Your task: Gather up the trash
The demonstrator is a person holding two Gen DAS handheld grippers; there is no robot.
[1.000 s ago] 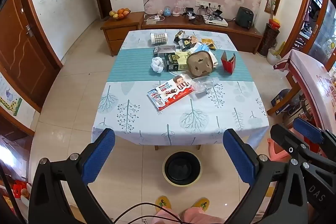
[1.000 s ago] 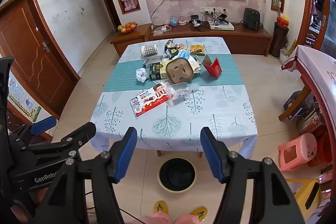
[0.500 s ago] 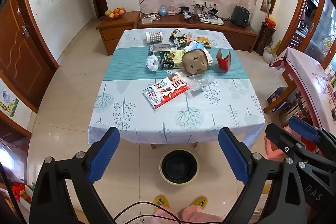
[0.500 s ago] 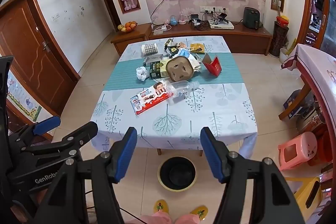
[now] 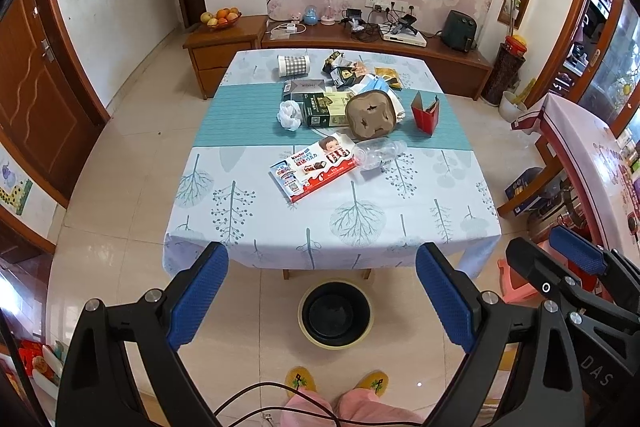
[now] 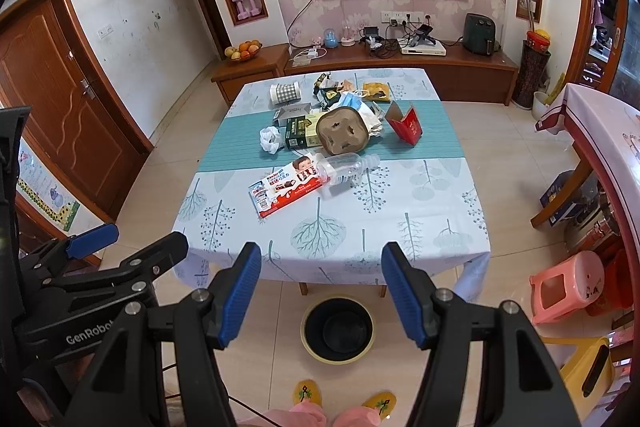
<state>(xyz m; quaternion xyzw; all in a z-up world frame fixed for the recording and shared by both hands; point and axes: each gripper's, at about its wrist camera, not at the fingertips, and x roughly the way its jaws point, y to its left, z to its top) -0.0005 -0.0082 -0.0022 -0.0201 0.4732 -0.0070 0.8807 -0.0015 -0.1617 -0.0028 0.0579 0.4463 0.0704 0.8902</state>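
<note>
Trash lies on the clothed table [image 5: 360, 227]: a red and white Kinder chocolate box [image 5: 314, 167] [image 6: 286, 189], a clear plastic bottle [image 5: 378, 151] [image 6: 346, 167], a brown cardboard cup carrier [image 5: 372, 115] [image 6: 342, 130], a crumpled white tissue [image 5: 289, 114], a red carton [image 5: 426, 113], green and grey boxes and wrappers further back. A black bin with a yellow rim [image 5: 337, 313] [image 6: 338, 327] stands on the floor at the table's near edge. My left gripper [image 5: 322, 291] and right gripper [image 6: 320, 295] are both open and empty, held well short of the table, above the bin.
A pink stool [image 6: 566, 285] and a yellow stool [image 6: 586, 367] stand at the right, beside a second table [image 6: 608, 147]. A TV cabinet [image 5: 372, 43] runs along the far wall. A wooden door [image 6: 68, 99] is at the left. My slippered feet [image 6: 344, 395] show below.
Both grippers have drawn back and risen slightly, so the table looks a little farther. Both stay open. Nothing on the table has moved.
</note>
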